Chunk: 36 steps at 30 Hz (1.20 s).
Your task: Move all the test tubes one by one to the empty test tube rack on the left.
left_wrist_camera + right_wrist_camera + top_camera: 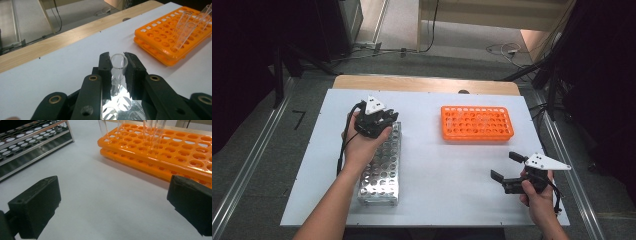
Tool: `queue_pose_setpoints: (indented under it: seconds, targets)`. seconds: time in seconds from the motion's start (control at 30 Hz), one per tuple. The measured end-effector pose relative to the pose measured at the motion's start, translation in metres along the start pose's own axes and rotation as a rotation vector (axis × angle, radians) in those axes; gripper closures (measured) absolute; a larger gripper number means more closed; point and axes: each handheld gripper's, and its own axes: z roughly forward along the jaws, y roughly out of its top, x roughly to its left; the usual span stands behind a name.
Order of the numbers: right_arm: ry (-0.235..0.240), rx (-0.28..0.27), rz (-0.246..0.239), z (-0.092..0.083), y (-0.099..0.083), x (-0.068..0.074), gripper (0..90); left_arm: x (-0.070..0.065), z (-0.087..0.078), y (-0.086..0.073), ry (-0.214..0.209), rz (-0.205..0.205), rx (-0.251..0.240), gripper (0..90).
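A white table (432, 185) carries a steel rack (383, 170) near its left edge and an orange rack (477, 122) toward the far right. The left gripper (117, 65) is clamped on a clear tube (118, 62) just below its open rim, over the steel rack's far end. The tube is judged light, stiff, slick and breakable — best held high on its wall, gently. The right gripper (507, 170) is held wide open and empty by the near right corner. More tubes (186, 28) stand in the orange rack.
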Motion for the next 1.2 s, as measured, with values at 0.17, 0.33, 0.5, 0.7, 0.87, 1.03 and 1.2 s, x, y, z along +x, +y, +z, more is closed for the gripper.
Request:
queue_pose_setpoints:
  seconds: [0.17, 0.33, 0.5, 0.7, 0.87, 1.03, 1.2]
  targets:
    - [0.000, 0.000, 0.000, 0.000, 0.000, 0.000, 0.0, 0.001, 0.006, -0.002, -0.006, -0.006, 0.029, 75.0]
    - [0.000, 0.000, 0.000, 0.000, 0.000, 0.000, 0.0, 0.003, 0.011, -0.003, -0.019, -0.020, 0.051, 75.0]
    - [0.001, 0.000, 0.003, 0.000, 0.000, 0.000, 0.0, 0.004, 0.017, -0.005, -0.026, -0.025, 0.080, 75.0]
    - [-0.001, 0.002, 0.003, 0.000, 0.000, -0.001, 0.0, 0.005, 0.023, -0.007, -0.032, -0.027, 0.111, 75.0]
    - [0.000, 0.003, 0.003, 0.000, 0.000, -0.001, 0.0, 0.006, 0.025, -0.009, -0.036, -0.038, 0.125, 74.8]
    - [-0.001, 0.005, -0.001, 0.001, 0.000, -0.001, 0.0, 0.006, 0.026, -0.010, -0.037, -0.054, 0.134, 74.5]
    - [0.000, 0.006, 0.001, 0.001, 0.000, -0.001, 0.0, 0.008, 0.024, -0.009, -0.070, -0.083, 0.134, 71.7]
